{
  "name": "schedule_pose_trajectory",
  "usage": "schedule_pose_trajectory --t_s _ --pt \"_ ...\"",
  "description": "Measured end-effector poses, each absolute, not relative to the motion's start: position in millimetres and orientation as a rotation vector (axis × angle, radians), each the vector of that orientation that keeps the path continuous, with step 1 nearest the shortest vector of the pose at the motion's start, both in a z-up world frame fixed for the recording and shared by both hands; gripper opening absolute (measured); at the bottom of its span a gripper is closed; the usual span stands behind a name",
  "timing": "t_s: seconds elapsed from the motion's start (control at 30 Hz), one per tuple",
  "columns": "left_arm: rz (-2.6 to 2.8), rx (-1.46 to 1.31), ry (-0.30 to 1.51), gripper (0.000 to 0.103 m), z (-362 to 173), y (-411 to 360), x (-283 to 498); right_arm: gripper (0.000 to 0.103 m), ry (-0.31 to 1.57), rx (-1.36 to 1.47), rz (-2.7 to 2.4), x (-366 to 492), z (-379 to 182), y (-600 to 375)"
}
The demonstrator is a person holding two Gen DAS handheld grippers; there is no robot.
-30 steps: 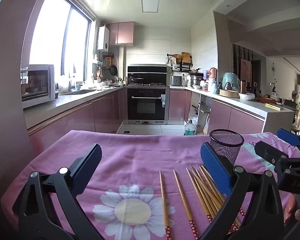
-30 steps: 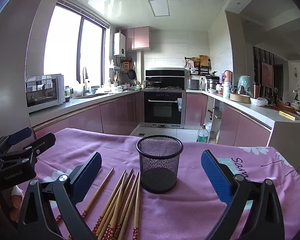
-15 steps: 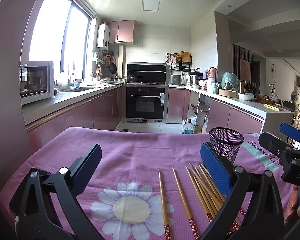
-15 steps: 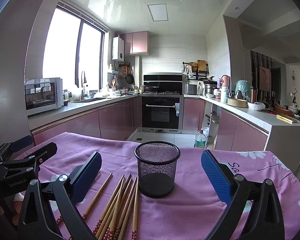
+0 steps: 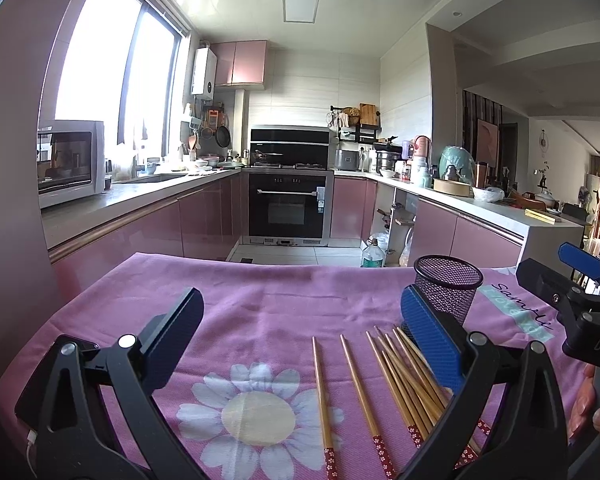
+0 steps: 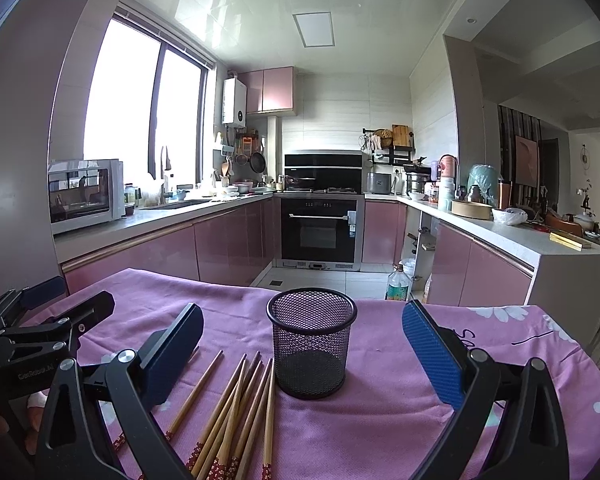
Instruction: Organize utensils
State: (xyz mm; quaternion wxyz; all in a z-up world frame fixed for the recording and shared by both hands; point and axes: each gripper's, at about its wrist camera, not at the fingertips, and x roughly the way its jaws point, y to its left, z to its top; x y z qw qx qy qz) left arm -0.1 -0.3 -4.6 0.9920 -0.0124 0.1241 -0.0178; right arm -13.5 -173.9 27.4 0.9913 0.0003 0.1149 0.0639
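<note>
Several wooden chopsticks (image 5: 396,380) with red patterned ends lie side by side on the pink flowered tablecloth (image 5: 260,312). An upright black mesh cup (image 5: 448,292) stands just beyond them, empty. My left gripper (image 5: 300,332) hovers open above the cloth, its right finger over the chopstick bundle. In the right wrist view the chopsticks (image 6: 236,404) lie low left of the mesh cup (image 6: 311,340). My right gripper (image 6: 300,340) is open, with the cup centred between its fingers but farther off. Nothing is held.
The other gripper shows at the frame edge in each view: right one (image 5: 580,308), left one (image 6: 32,344). The table's far edge drops to a kitchen floor with a plastic bottle (image 6: 398,286). Pink cabinets and an oven (image 6: 318,232) stand behind.
Both cameras have tilted slightly, so the table sits a bit lower in view. Chopsticks and cup have not moved. Both grippers remain open.
</note>
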Motion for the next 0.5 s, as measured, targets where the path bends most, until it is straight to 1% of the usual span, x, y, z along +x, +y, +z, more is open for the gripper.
schedule_pose_trajectory --t_s 0.5 --pt "-0.042 -0.024 0.242 0.097 -3.0 -1.9 -0.8 0.096 0.224 0.0 0.124 -15.2 30.3 -172.5"
